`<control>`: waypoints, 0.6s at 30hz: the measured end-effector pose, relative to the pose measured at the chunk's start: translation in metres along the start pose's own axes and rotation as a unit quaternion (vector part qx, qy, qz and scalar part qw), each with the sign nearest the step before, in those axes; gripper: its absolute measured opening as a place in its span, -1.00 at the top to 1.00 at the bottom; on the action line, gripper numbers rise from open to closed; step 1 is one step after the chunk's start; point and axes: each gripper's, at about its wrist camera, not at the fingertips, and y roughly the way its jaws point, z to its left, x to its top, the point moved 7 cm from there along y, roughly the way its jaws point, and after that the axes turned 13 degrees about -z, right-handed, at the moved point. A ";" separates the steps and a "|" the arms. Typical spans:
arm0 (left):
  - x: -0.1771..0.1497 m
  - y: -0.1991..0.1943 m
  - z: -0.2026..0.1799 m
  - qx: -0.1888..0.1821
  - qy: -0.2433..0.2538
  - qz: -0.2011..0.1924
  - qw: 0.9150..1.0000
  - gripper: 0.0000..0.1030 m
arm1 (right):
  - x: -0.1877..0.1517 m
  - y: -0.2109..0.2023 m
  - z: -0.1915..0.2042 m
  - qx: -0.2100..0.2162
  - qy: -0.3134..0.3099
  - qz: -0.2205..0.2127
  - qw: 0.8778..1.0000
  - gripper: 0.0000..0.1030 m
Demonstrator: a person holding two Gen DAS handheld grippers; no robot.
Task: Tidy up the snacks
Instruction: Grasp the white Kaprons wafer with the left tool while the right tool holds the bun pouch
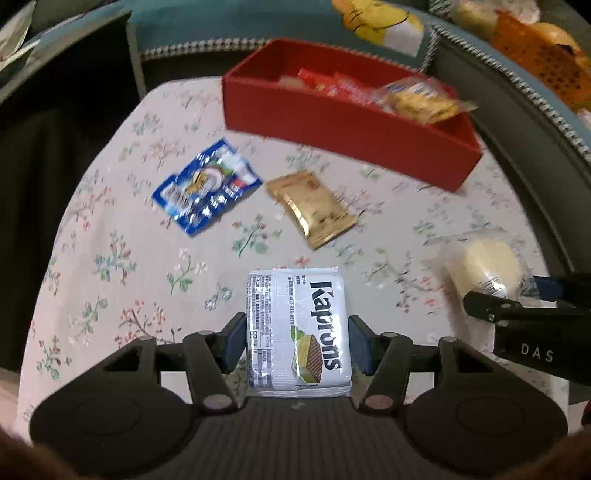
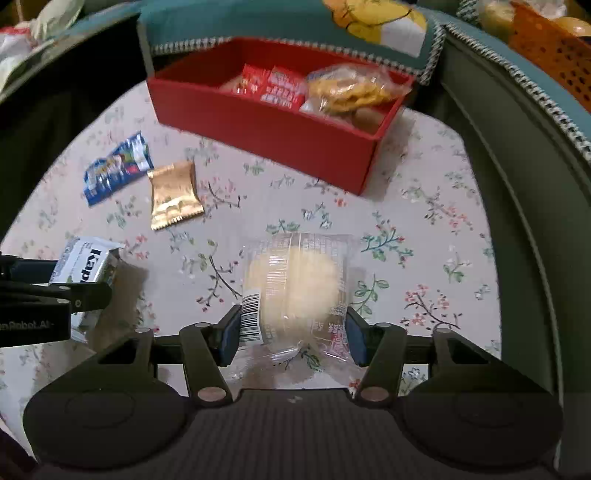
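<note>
- Left gripper (image 1: 297, 341) has its blue-padded fingers (image 1: 233, 341) clamped on both long sides of the white Kaprons wafer pack (image 1: 299, 332), printed face up toward the camera.
- The right wrist view catches that same wafer pack at its left edge, lifted off the floral bench (image 2: 424, 229) with its shadow underneath.
- Right gripper (image 2: 293, 332) is gripping the clear-wrapped pale round cake (image 2: 291, 288); the fingers (image 2: 356, 338) press into the crinkled wrapper at both sides, barcode label by the left pad.
- From the left wrist view, that cake shows at the right, held between the other tool's black fingers.
- Red box (image 2: 258, 129) sits at the far side of the bench, already holding red packets (image 2: 275, 86) in the middle and a clear bag of yellow biscuits (image 2: 351, 92) at its right end.
- Two loose snacks lie flat on the cloth in front of the box: a blue wrapper (image 1: 207, 186) and, just beside it to the right, a gold foil packet (image 1: 314, 206). Close, but whether they touch I cannot tell.
- Behind the bench, a teal cushion (image 2: 258, 18) with a checkered trim and a yellow cartoon print.
- An orange basket (image 2: 554, 51) sits in the far right corner.
</note>
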 end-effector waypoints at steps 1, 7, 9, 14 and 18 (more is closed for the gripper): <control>0.003 -0.003 -0.002 -0.005 0.002 -0.005 1.000 -0.26 | 0.002 -0.006 0.000 -0.002 0.004 -0.008 1.000 -0.22; 0.027 -0.003 -0.012 -0.037 -0.005 -0.030 0.999 -0.26 | 0.019 -0.016 0.007 -0.013 0.000 -0.028 1.000 -0.22; 0.038 0.002 -0.011 -0.038 -0.007 -0.040 0.998 -0.26 | 0.029 -0.013 0.007 -0.010 0.008 -0.041 0.999 -0.22; 0.063 0.023 -0.013 -0.049 -0.025 -0.046 0.997 -0.26 | 0.057 0.003 0.008 -0.010 0.004 -0.062 0.998 -0.22; 0.078 0.038 -0.011 -0.053 -0.034 -0.049 0.997 -0.26 | 0.066 0.012 0.000 -0.011 0.019 -0.064 0.998 -0.22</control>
